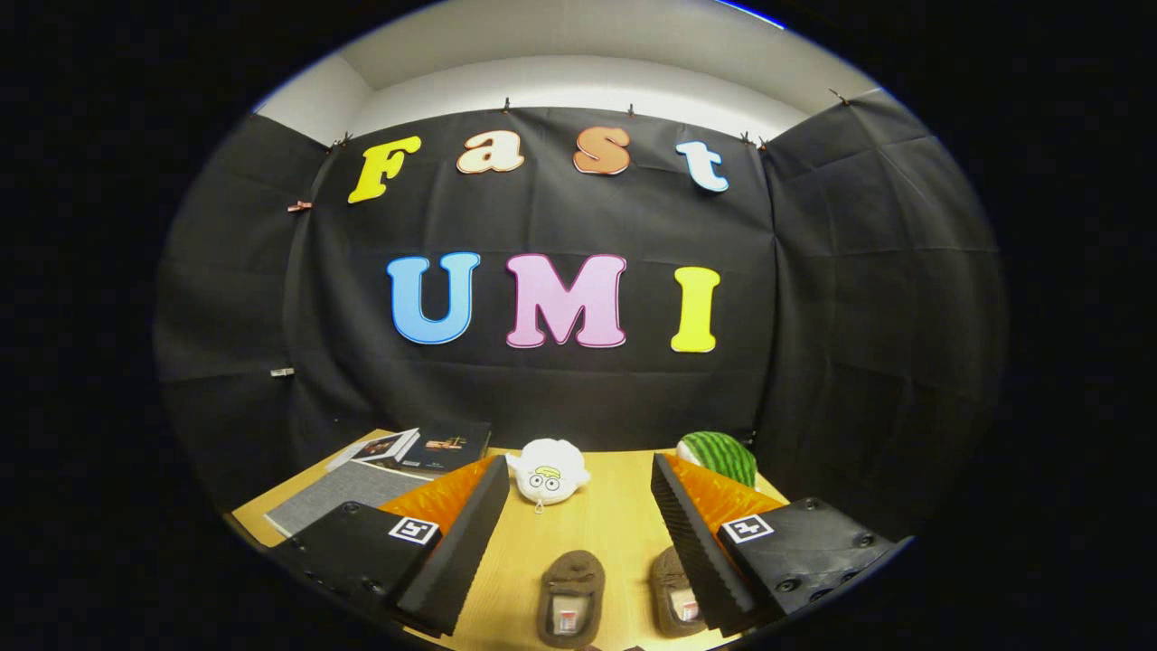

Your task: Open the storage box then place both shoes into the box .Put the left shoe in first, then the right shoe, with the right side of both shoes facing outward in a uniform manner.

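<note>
Gripper [578, 542] fingers [456, 551] — black ribbed pads, orange bodies, black-and-white square markers. Two shoes [571, 599] at lower centre: brown, fuzzy. Table [597, 524]: light wood. Plush toy [548, 470] — white, yellow-green detail. Right of it, a ball [720, 455] striped green like watermelon. Mat [336, 493] at left: grey.

The tool [578, 542] is held above the tabletop [606, 524] with its two fingers [456, 551] spread wide, gripping nothing. Two brown shoes [571, 599] lie side by side between the fingers, near; the right one [676, 592] sits just beside the right finger. Beyond them rests a white plush toy [547, 470]. Books [416, 448] lie far left, a watermelon-patterned object [720, 455] far right.
</note>
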Demonstrator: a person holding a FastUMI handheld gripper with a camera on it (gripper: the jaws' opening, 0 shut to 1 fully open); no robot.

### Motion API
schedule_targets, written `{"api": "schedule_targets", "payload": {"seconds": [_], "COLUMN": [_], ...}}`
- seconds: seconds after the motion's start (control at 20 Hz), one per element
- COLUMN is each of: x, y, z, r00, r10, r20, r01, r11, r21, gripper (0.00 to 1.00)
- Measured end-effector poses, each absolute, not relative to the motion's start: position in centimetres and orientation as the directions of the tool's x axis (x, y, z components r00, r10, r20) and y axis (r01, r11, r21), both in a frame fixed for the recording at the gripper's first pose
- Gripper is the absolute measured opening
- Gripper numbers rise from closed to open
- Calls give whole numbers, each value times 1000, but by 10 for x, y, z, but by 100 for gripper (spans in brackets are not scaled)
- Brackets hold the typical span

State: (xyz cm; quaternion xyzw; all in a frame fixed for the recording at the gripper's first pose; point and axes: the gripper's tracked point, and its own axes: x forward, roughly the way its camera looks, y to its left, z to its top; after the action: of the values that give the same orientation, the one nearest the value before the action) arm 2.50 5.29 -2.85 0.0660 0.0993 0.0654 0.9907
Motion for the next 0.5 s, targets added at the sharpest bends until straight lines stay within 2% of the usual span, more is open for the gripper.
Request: {"api": "schedule_targets", "payload": {"seconds": [0.25, 0.5], "x": [33, 28], "y": [84, 122], "z": [-51, -91], "r00": [923, 815], "r10": [249, 390], "r20": [-293, -430], "r01": [-160, -98], "r11": [942, 823], "r21": [296, 560], "gripper": [100, 98]}}
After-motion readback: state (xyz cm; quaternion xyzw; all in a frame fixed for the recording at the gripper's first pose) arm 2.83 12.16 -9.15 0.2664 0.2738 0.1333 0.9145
